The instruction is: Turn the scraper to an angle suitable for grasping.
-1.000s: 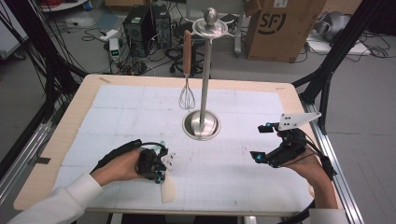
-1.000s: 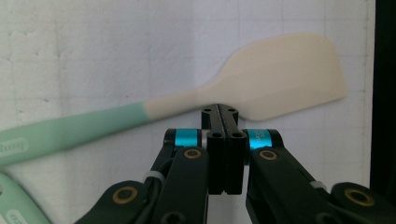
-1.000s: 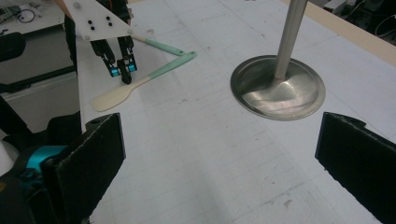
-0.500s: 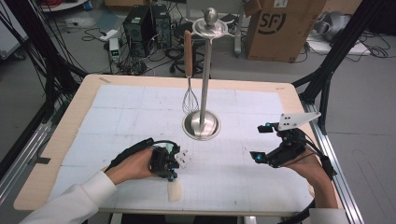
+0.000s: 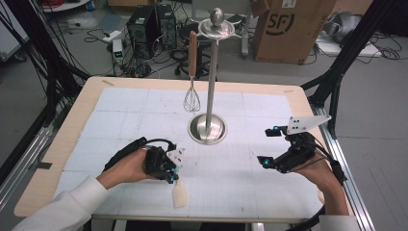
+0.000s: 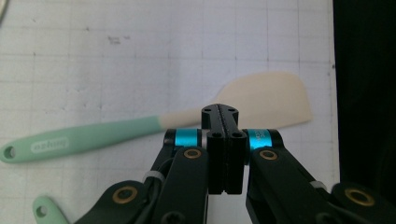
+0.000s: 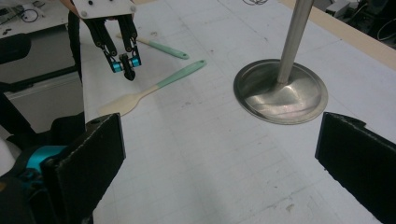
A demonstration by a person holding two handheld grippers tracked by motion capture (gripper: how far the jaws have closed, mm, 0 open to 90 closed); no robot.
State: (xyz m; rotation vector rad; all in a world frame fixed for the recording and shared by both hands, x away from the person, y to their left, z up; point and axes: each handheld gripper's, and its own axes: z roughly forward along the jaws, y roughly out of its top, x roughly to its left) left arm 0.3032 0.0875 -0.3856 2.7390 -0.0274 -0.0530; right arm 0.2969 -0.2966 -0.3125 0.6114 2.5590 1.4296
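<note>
My left gripper [image 6: 219, 111], jaws pressed together and empty, hangs over the mint-handled cream silicone spatula [image 6: 261, 100]; my right gripper [image 7: 219, 154] is spread wide at three o'clock.

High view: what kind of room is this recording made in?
Most likely a lab or workshop, not a kitchen. The table stands in a black metal frame, computer towers and loose cables sit on the grey floor behind it, and a cardboard box stands nearby.
</note>
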